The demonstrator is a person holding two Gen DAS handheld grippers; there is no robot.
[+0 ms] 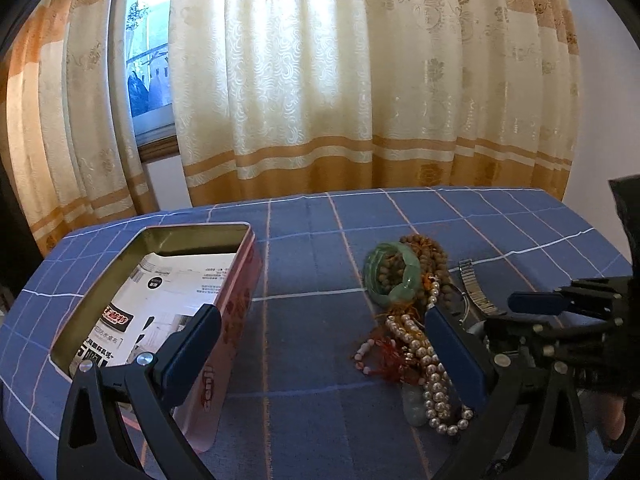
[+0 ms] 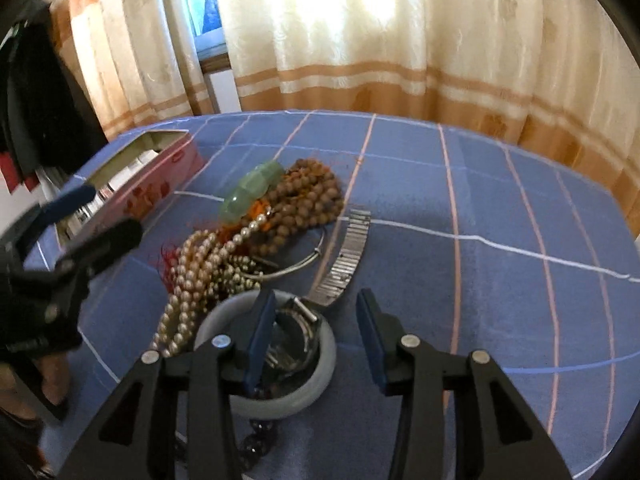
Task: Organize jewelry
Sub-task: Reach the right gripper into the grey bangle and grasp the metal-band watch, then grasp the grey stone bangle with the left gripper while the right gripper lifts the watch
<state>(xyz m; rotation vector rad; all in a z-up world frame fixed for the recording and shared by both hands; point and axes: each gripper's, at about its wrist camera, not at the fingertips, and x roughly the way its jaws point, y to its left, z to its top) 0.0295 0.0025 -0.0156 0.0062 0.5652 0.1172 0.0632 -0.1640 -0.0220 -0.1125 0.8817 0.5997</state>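
A pile of jewelry lies on the blue checked cloth: a green jade bangle [image 1: 394, 272] [image 2: 252, 192], brown wooden beads [image 1: 430, 258] [image 2: 312, 196], pearl strands [image 1: 432, 368] [image 2: 196, 264], a metal watch band [image 1: 476, 290] [image 2: 346, 260] and a pale grey bangle [image 2: 320, 368]. An open pink tin [image 1: 236, 308] [image 2: 160, 176] stands to the left. My left gripper [image 1: 324, 344] is open and empty, between the tin and the pile. My right gripper [image 2: 316, 344] is open, its left finger inside the grey bangle, its right finger outside.
The tin holds printed paper [image 1: 168, 300]. Cream and orange curtains [image 1: 320, 80] hang behind the table's far edge [image 1: 440, 190]. A thin wire bangle [image 2: 304, 264] lies beside the watch band. Dark beads [image 2: 260, 440] lie under my right gripper.
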